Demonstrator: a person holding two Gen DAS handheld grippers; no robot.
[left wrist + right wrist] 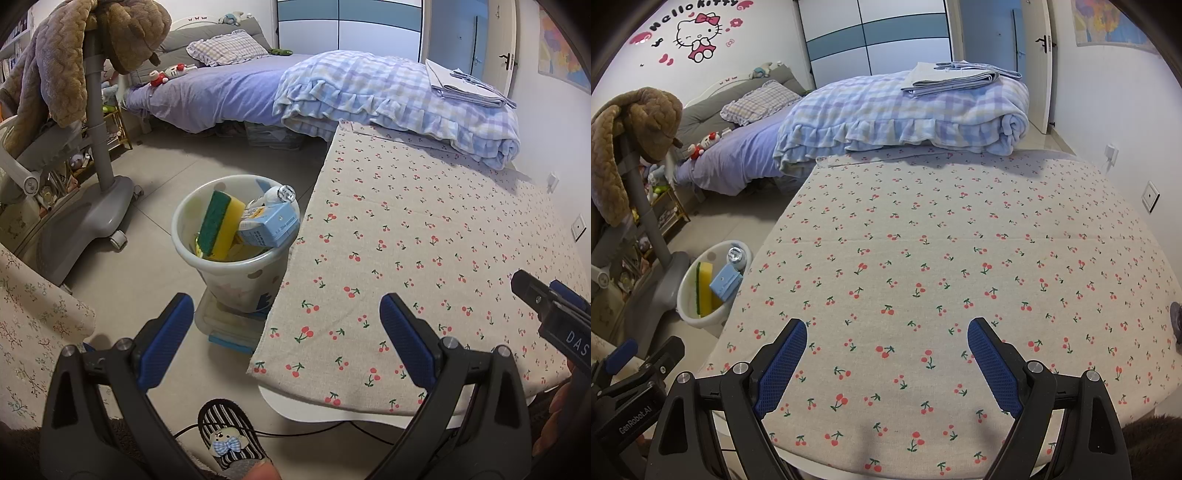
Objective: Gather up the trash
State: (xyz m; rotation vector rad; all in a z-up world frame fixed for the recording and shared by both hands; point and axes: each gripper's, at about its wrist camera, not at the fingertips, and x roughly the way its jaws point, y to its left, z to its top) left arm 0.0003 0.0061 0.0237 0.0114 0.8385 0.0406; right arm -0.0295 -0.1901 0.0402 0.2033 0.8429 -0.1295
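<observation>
A white trash bin [192, 218] stands on the floor at the table's left edge; it also shows in the right wrist view [687, 295]. In it are a yellow-green sponge [219, 225], a blue carton [275, 225] and a clear plastic bottle [279, 194]. My left gripper [286, 325] is open and empty, hovering near the table's front left corner, below the bin. My right gripper [886, 345] is open and empty over the cherry-print tablecloth [923, 240]. Its tip shows in the left wrist view [543, 295].
A grey chair base with wheels [85, 218] stands left of the bin, draped with a brown blanket [74, 48]. A bed with a folded plaid blanket [388, 96] lies behind the table. A clear box [229, 325] sits under the bin. My slipper [229, 435] is on the floor.
</observation>
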